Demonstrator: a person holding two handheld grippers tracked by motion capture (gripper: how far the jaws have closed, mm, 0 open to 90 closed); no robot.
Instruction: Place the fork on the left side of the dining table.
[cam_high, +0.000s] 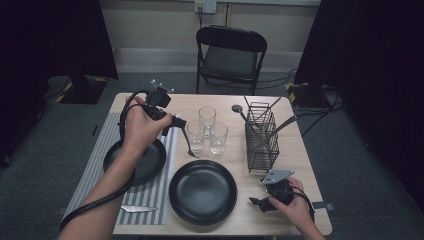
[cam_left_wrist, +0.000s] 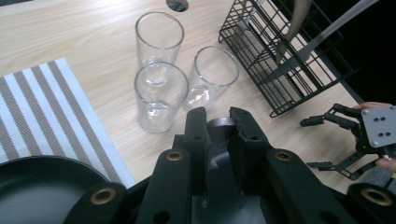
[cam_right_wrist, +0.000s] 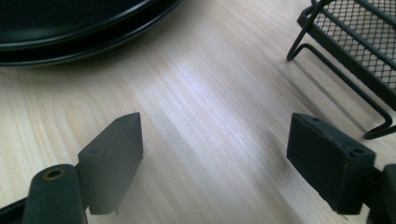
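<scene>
- A spoon (cam_high: 186, 141) is clamped by its handle between the jaws of the left gripper (cam_left_wrist: 218, 126), its bowl hanging below the jaws, just beside three glasses (cam_left_wrist: 161, 95).
- The black plate (cam_high: 202, 191) is seen below and to the right of that gripper.
- The right gripper (cam_right_wrist: 215, 154) is held spread wide over bare table (cam_right_wrist: 210, 88), nothing between its jaws, with the wire rack (cam_right_wrist: 355, 42) just beyond.

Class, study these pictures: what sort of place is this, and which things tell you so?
Probably a staged recording room rather than a home: a wooden table laid with black plates and glasses, dark curtains at both sides, cables across the carpeted floor, and a lone folding chair.
</scene>
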